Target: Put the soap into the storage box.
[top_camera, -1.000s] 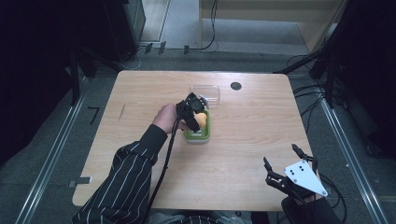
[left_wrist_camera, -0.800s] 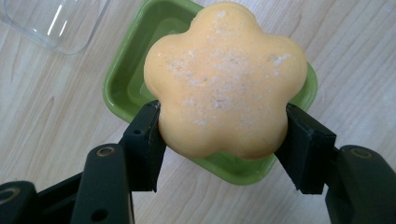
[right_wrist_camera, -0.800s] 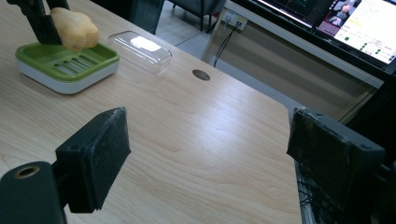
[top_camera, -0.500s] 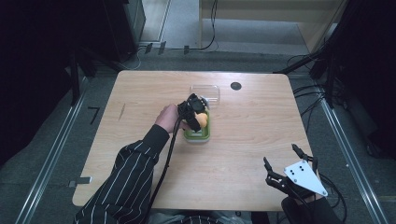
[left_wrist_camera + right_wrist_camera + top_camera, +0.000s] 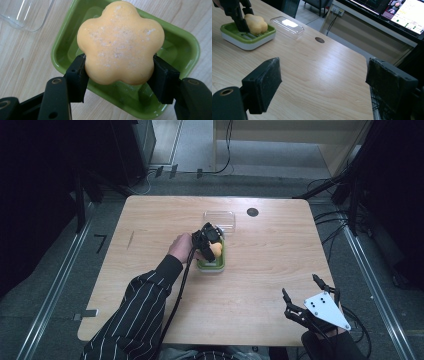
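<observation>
An orange flower-shaped soap (image 5: 120, 42) sits pinched between the two black jaws of the left gripper (image 5: 209, 240), one jaw pressed against each side of it. It is held over the green soap dish (image 5: 186, 45), whose ribbed inner floor lies directly beneath; whether the soap's underside touches the dish cannot be told. In the right gripper view the soap (image 5: 256, 23) rests low against the dish's (image 5: 247, 37) rim, with the left gripper (image 5: 237, 12) coming down on it from above. Just beyond the gripper's tips a clear plastic lid (image 5: 219, 219) lies flat on the table, close to the dish.

The wooden table (image 5: 270, 255) is pale and has a small dark round hole (image 5: 252, 212) near its far edge. Around it are grey floor, metal rails and cables in a dim room; monitors (image 5: 402, 12) glow behind the far side.

The person's left arm, in a striped sleeve (image 5: 140, 310), reaches forward from the near edge, the hand (image 5: 181, 247) wrapped around the gripper's handle. The right gripper (image 5: 306, 301) hovers at the table's near right corner, well apart from the dish, jaws spread wide and holding nothing.
</observation>
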A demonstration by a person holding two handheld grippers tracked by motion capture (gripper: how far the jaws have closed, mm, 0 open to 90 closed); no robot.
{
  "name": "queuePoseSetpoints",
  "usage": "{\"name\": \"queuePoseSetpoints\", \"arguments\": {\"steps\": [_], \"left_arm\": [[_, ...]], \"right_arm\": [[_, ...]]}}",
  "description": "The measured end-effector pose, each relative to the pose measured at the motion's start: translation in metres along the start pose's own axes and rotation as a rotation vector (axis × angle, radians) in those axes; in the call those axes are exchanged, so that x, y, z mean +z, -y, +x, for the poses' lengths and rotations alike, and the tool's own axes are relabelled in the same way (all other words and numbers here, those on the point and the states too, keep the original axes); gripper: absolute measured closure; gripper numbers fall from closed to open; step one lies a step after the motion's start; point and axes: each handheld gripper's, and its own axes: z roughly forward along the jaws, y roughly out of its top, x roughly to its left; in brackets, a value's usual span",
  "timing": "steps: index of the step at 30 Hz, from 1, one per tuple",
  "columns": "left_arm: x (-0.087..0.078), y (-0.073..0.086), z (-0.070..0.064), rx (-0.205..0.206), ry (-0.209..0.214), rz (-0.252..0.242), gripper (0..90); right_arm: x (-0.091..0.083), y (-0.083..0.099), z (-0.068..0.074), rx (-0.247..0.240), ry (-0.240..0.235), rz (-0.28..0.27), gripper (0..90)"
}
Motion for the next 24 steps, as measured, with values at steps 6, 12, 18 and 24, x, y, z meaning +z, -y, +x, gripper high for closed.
{"name": "queuePoseSetpoints", "arguments": {"steps": [6, 12, 18, 24], "left_arm": [[0.006, 0.000, -0.001, 0.006, 0.003, -0.001, 39.5], [0.011, 0.001, 0.000, 0.014, 0.003, 0.011, 39.5], [0.014, 0.002, 0.000, 0.024, 0.007, 0.016, 39.5], [0.015, 0.002, -0.001, 0.032, 0.007, 0.021, 39.4]], "right_arm": [[0.000, 0.000, 0.000, 0.007, 0.000, 0.000, 13.3], [-0.001, 0.000, 0.000, 0.006, 0.000, -0.001, 13.3], [-0.001, 0.000, 0.000, 0.006, 0.000, -0.002, 13.3], [-0.001, 0.000, 0.000, 0.004, 0.001, -0.002, 13.3]]}}
